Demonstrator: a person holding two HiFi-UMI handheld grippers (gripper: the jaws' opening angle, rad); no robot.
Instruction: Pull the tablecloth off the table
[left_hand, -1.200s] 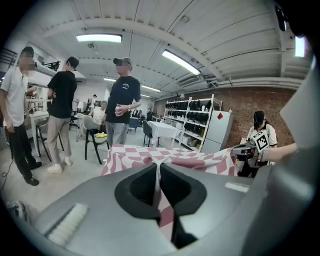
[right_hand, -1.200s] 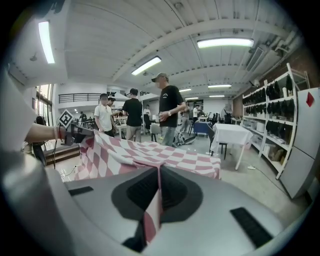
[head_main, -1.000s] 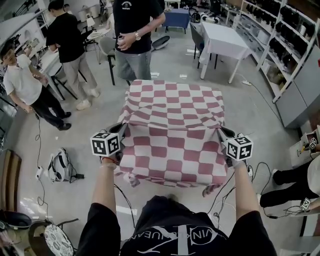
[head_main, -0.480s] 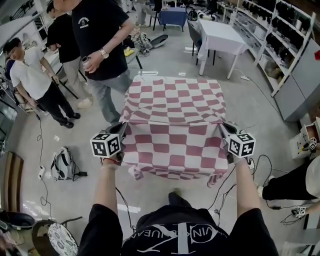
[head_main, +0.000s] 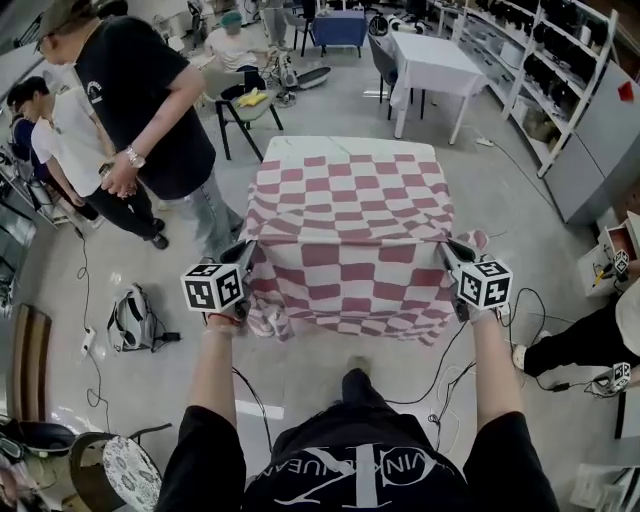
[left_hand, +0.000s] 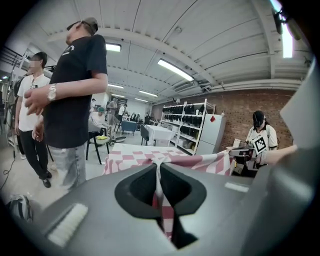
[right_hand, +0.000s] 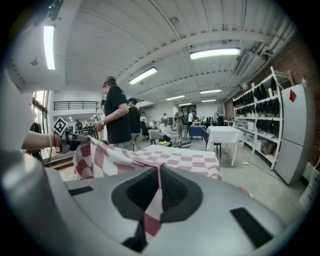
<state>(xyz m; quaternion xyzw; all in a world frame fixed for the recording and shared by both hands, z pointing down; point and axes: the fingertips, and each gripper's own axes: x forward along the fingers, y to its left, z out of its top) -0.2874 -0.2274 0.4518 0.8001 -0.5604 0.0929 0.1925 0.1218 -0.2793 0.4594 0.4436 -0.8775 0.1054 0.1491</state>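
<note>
The red-and-white checked tablecloth (head_main: 345, 225) lies over the small table, whose pale top (head_main: 340, 146) shows bare along the far edge. The cloth's near edge is stretched level between my two grippers, and below it the cloth hangs loose. My left gripper (head_main: 246, 254) is shut on the near-left corner. In the left gripper view a fold of the cloth (left_hand: 150, 156) is pinched between the jaws of the left gripper (left_hand: 159, 169). My right gripper (head_main: 444, 252) is shut on the near-right corner. The right gripper view shows the cloth (right_hand: 175, 159) clamped in the right gripper (right_hand: 159, 172).
A person in a black shirt (head_main: 140, 110) stands close to the table's left side, with others behind. A backpack (head_main: 130, 320) and cables lie on the floor at left. A chair (head_main: 245, 105), a white-covered table (head_main: 430, 60) and shelves stand beyond. Someone crouches at right (head_main: 585, 345).
The cloth has slid toward me, baring a strip of table top at the far edge. Both grippers kept their hold. The person in black moved to the table's left side.
</note>
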